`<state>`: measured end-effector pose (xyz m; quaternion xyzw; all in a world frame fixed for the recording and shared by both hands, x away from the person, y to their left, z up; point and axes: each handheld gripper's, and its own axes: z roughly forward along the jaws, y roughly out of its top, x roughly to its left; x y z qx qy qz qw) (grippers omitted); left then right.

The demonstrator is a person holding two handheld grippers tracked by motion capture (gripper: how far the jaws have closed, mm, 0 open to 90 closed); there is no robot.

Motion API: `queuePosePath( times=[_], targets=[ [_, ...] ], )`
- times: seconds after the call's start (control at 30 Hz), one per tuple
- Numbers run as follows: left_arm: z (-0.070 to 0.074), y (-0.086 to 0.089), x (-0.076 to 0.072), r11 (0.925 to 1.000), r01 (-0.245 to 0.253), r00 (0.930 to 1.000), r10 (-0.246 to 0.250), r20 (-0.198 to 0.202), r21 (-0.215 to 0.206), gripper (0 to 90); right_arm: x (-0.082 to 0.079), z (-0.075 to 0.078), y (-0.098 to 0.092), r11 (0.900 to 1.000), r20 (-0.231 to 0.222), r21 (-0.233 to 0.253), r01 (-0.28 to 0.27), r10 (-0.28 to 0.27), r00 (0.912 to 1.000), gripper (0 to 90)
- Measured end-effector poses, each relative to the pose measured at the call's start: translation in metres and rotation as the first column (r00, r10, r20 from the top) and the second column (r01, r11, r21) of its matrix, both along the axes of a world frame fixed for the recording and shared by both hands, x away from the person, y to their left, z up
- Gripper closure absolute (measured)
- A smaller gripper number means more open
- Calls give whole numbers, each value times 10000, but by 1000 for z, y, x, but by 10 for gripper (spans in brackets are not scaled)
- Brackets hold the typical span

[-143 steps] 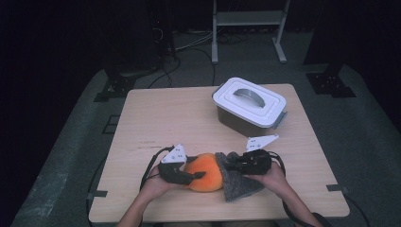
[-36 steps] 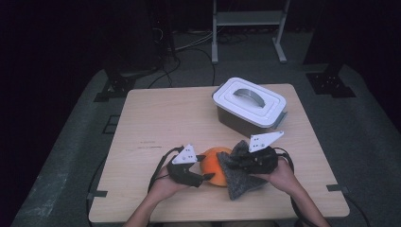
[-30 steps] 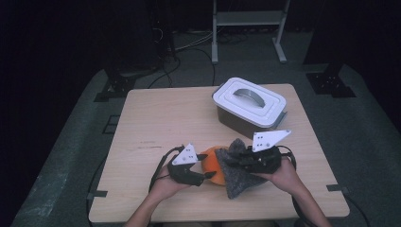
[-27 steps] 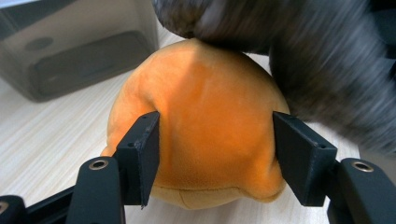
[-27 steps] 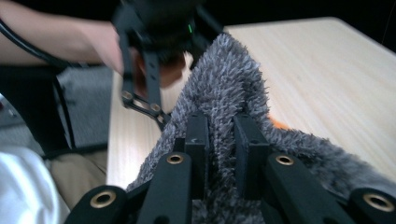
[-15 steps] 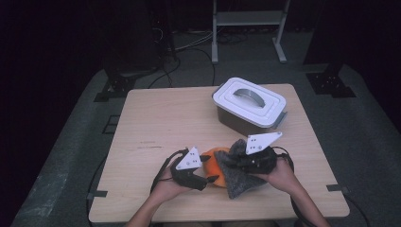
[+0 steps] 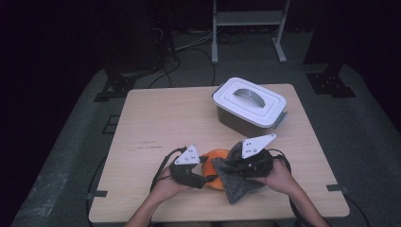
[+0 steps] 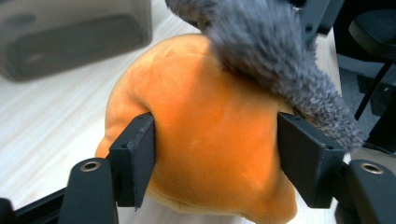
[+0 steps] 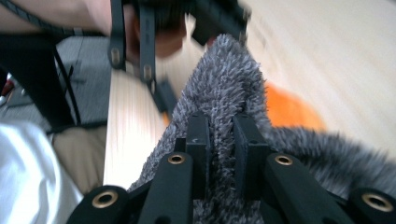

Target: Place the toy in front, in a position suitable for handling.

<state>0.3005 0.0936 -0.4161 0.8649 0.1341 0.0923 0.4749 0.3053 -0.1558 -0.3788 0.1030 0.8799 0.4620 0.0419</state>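
An orange plush toy [image 7: 215, 161] lies near the table's front edge, and it bulges large in the left gripper view [image 8: 205, 140]. My left gripper [image 7: 204, 178] [image 8: 215, 163] is shut on its sides, both jaws pressing into the plush. A grey fuzzy cloth [image 7: 235, 179] drapes over the toy's right side and onto the table; its edge hangs over the plush in the left gripper view [image 8: 275, 56]. My right gripper [image 7: 236, 166] [image 9: 223, 135] is shut on a fold of this cloth [image 9: 224, 88], held just above the toy [image 9: 289, 109].
A grey box with a white handled lid [image 7: 249, 106] stands at the back right of the wooden table [image 7: 161, 123], and it appears blurred in the left gripper view [image 8: 70, 37]. Cables trail off the table's front edge. Stands and cables lie on the dark floor behind.
My right gripper has dipped and shifted slightly left with the cloth, bringing it lower over the toy. My left gripper has edged right, staying on the toy.
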Motion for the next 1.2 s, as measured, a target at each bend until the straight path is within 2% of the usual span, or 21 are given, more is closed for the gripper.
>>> queuePosePath(
  times=[0.07, 0.13, 0.17, 0.23, 0.33, 0.43, 0.5, 0.53, 0.67, 0.73, 0.77, 0.87, 0.93, 0.97, 1.03, 1.13, 1.2],
  targets=[
    [2, -6, -7, 9994, 250, 9982, -262, 546, 225, 327, -4, 7, 3, 9996, 224, 262, 50, -56, 9997, 773],
    [2, -9, -10, 9985, 325, 9963, -358, 787, 435, 320, -5, 8, 7, 10000, 390, 97, 8, -12, 9992, 773],
    [2, -9, -11, 9983, 340, 9960, -377, 806, 468, 320, -5, 6, 7, 10000, 360, -23, -8, 9, 9994, 773],
    [1, -7, -11, 9987, 344, 9964, -373, 762, 378, 317, -2, 2, 3, 10000, 163, 52, 23, -24, 9999, 773],
    [1, -6, -9, 9989, 349, 9970, -370, 686, 323, 294, 4, 2, -10, 9981, 30, 223, 574, -575, 9983, 772],
    [2, -5, -5, 9999, 138, 9988, -141, 464, 53, 182, 9, -6, -19, 9972, -249, 190, 721, -716, 9971, 773],
    [1, -5, -1, 9996, -249, 9997, 248, -84, -102, 73, 10, -10, -22, 9979, -443, 241, 608, -597, 9972, 773],
    [-1, -5, 1, 9995, -284, 9991, 279, -322, -159, 56, 10, -10, -22, 9982, -510, 256, 544, -530, 9973, 773],
    [-4, -5, 4, 9991, -367, 9961, 350, -804, -196, 70, 9, -10, -20, 9993, -437, -38, 368, -370, 9984, 773],
    [-3, -4, 1, 9998, -169, 9984, 161, -540, -145, 194, 8, -8, -18, 9993, -415, -144, 346, -351, 9985, 773],
    [-3, -5, 0, 9998, -165, 9989, 158, -434, -151, 224, 7, -6, -17, 9992, -320, -196, 336, -342, 9989, 774],
    [2, -11, -7, 9999, 167, 9996, -167, 241, 25, 239, -1, 6, -10, 9998, 220, 73, 210, -212, 9995, 775],
    [3, -16, -13, 9991, 309, 9973, -329, 662, 300, 238, -5, 10, -3, 10000, 428, -61, -13, 16, 9991, 775],
    [3, -16, -14, 9987, 317, 9966, -347, 745, 407, 238, -7, 10, 0, 9997, 535, -240, -28, 41, 9986, 775],
    [2, -14, -14, 9987, 356, 9964, -383, 758, 373, 238, -4, 8, -3, 9999, 440, -171, 0, 7, 9990, 775],
    [1, -12, -13, 9988, 392, 9967, -413, 703, 303, 235, 4, 5, -17, 9984, 227, 63, 553, -555, 9982, 775],
    [2, -10, -9, 9993, 354, 9986, -358, 382, 109, 196, 8, 1, -24, 9972, 83, 10, 753, -753, 9971, 774]
  ],
)
